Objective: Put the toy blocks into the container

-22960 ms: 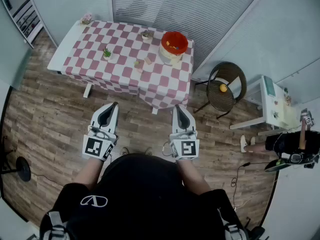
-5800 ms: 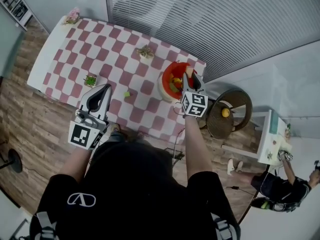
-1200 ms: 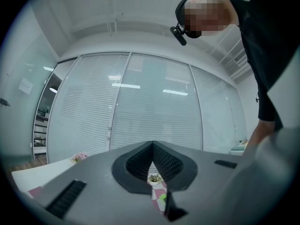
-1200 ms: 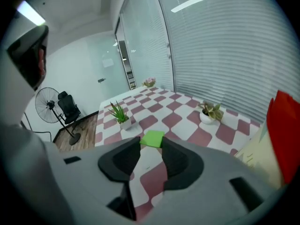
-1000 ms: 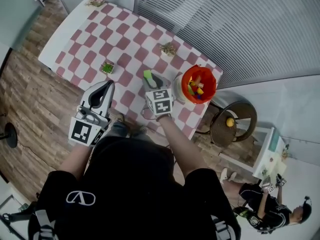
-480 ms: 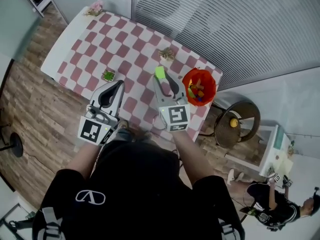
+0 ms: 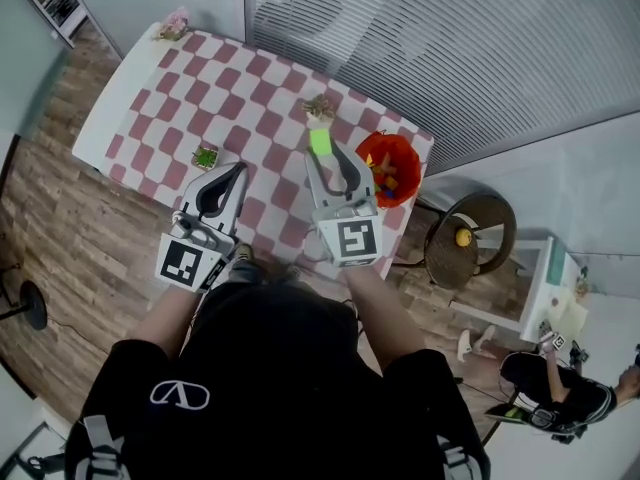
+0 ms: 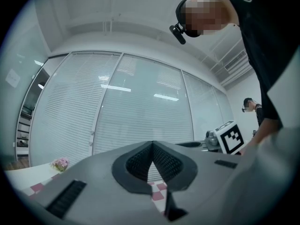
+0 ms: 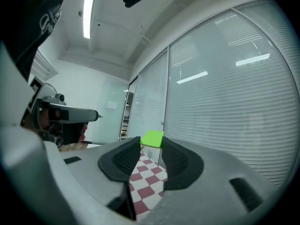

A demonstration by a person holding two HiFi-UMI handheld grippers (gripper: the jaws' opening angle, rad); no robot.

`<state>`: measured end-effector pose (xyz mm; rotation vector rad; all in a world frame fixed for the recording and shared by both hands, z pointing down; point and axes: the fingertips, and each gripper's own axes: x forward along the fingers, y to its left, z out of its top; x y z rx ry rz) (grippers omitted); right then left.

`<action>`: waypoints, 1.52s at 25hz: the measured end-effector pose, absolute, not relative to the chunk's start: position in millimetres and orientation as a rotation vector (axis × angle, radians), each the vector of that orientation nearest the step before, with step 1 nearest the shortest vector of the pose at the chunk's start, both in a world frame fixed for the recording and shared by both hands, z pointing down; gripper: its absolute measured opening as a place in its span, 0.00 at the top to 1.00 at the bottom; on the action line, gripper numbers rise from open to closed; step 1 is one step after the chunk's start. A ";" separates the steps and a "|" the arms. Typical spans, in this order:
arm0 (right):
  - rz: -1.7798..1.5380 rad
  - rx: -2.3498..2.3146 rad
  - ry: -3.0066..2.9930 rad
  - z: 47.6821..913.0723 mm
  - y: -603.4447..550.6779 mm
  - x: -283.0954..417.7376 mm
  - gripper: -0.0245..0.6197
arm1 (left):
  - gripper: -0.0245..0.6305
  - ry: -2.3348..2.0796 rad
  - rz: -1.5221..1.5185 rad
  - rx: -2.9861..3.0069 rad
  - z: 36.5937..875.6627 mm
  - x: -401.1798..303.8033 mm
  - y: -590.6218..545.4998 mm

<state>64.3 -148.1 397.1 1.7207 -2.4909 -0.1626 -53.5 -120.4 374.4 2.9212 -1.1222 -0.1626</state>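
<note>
Head view | my right fingers (image 7: 313, 175) are clenching a green block (image 7: 320, 141) near the red container (image 7: 391, 171) | my left fingers (image 7: 237, 180) are pressing together, empty.

The head view looks steeply down on the table (image 7: 200, 78) from well above, showing its checked top. The left gripper view sits close behind the left claw (image 8: 152, 145), the right gripper view behind the right claw (image 9: 151, 149) (both wide-angle). Each faces level over the table toward the slatted glass wall (image 7: 450, 48), which all three views share.
</note>
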 end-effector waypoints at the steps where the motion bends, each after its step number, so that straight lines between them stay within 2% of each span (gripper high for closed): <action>1: -0.163 1.735 -2.485 398.0 -148.7 69.0 0.73 | 0.95 -1.122 -0.165 2.922 374.0 -52.9 -120.6; 24: -0.047 2.169 -2.122 422.4 -131.4 262.4 0.73 | 0.95 -1.054 -0.140 2.928 382.5 -35.4 -107.4; 38: 0.188 2.197 -2.006 483.0 -138.7 291.5 0.73 | 0.95 -1.069 -0.126 2.921 384.2 -44.7 -104.4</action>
